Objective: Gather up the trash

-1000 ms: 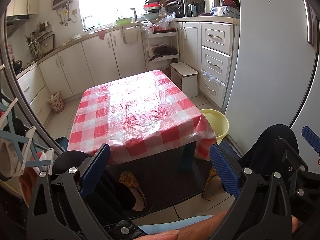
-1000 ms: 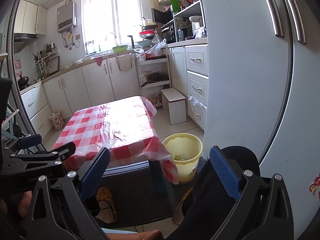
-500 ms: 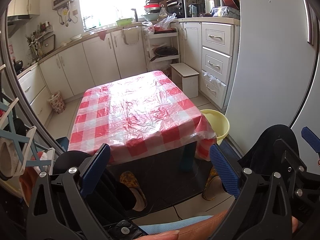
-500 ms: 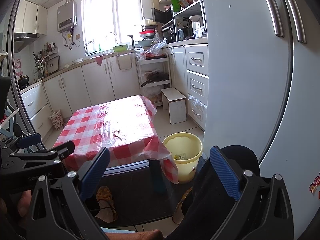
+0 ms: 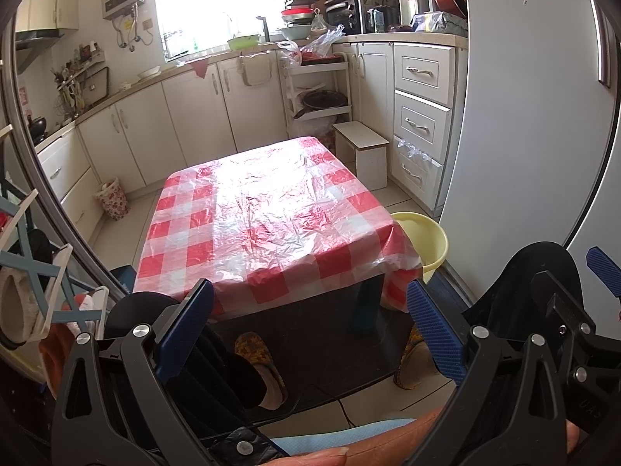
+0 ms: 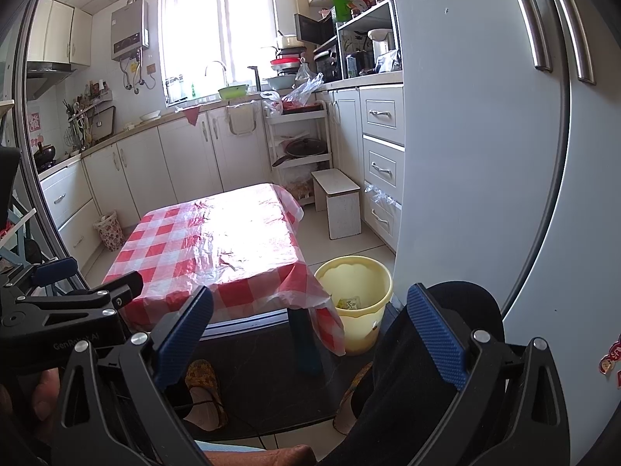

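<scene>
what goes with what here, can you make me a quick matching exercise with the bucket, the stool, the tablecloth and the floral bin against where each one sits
Things:
1. yellow bucket
2. white stool
3. checked tablecloth
4. floral bin

Places:
A. by the cabinets on the left side of the kitchen
B. spread over the low table
C. on the floor beside the fridge, next to the table's right corner
D. in front of the drawers, beyond the table

Pairs: 1-C, 2-D, 3-B, 4-A
</scene>
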`<state>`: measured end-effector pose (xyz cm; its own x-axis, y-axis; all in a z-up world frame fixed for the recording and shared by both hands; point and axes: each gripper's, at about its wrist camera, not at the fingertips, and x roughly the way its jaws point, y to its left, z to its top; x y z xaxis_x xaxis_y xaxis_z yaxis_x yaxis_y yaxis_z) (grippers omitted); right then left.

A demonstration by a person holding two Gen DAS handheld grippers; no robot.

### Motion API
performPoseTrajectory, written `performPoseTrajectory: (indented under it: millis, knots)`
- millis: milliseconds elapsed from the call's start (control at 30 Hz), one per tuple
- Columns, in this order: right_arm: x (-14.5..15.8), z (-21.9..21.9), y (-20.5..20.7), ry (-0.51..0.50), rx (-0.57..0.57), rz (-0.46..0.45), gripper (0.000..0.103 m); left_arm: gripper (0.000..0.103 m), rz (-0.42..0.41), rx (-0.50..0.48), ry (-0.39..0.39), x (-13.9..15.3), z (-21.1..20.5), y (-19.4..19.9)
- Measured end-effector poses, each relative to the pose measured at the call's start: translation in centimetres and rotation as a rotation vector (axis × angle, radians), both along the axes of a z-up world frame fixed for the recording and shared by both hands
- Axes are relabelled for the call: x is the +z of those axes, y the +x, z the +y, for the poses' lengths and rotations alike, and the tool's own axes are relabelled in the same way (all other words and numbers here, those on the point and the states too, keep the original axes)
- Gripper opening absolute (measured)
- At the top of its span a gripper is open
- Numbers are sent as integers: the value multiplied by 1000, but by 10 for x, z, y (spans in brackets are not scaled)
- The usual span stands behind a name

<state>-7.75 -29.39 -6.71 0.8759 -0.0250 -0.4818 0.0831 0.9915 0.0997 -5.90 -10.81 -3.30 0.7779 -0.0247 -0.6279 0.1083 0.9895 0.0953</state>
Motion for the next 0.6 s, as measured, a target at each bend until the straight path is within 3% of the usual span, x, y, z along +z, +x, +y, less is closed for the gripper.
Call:
performPoseTrajectory:
  millis: [600]
  knots:
    - [-3,-3,0,-4,5,-1,96,95,5,13,4,-3,2,0]
